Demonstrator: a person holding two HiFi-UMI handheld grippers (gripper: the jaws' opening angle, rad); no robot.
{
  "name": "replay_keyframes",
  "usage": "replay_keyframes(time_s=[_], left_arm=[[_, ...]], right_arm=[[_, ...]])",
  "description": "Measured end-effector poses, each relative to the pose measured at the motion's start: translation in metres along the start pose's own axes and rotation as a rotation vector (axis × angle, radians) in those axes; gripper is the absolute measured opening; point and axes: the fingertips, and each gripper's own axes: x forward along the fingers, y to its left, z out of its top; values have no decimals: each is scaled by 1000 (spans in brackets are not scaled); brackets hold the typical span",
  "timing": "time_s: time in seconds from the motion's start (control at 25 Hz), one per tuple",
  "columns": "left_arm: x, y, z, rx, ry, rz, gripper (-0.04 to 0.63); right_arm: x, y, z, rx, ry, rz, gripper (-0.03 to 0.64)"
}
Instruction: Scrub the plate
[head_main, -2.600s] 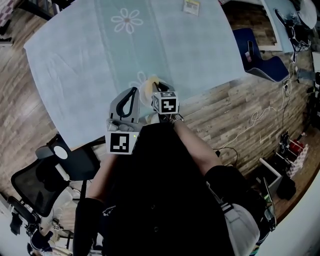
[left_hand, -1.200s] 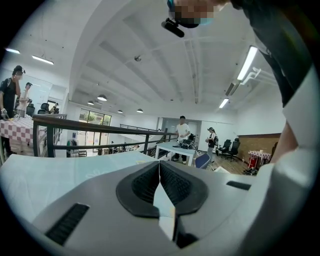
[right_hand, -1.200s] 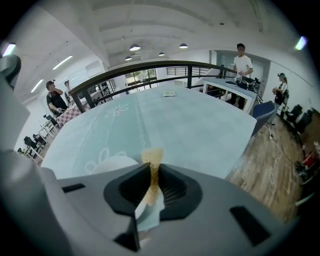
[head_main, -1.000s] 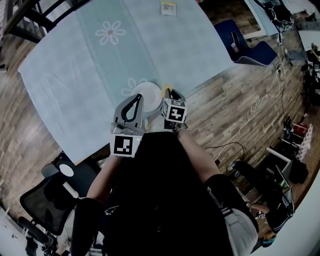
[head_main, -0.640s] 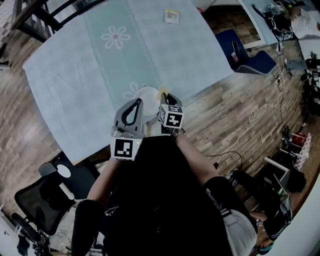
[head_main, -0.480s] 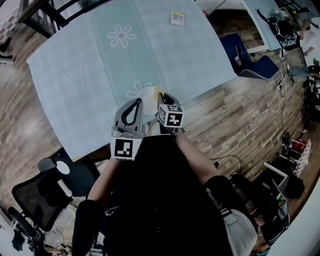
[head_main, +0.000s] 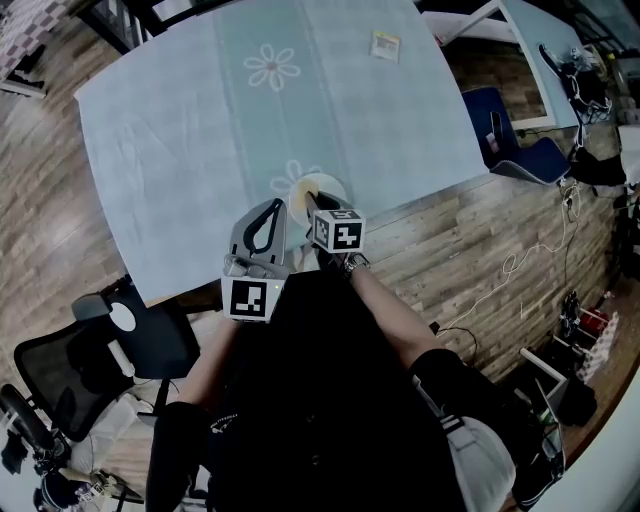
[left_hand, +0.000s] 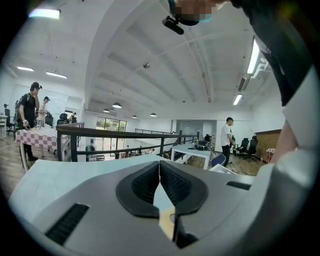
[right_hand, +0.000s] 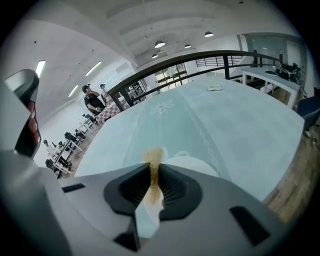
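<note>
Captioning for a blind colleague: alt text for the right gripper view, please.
The right gripper is shut on a thin tan scrubbing pad, with a round white plate just beyond on a pale blue-green tablecloth.

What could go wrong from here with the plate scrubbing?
1. The white plate sits close to the near edge of the table. The left gripper has its jaws together and does not appear to hold it, so a sideways scrub could push it off.
2. The right gripper pinches only a thin strip of the sponge, which may twist or slip out under pressure.
</note>
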Motion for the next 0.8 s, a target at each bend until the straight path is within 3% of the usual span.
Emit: replay_keyframes(time_s=[0.4,0.8], left_arm=[[-14,22,-5,-4,16,92,14],[-7,17,-13,-5,42,76,14]], right_arm=[[25,7,-22,13,111,22,52],[33,-12,-31,10,138,-29,52]])
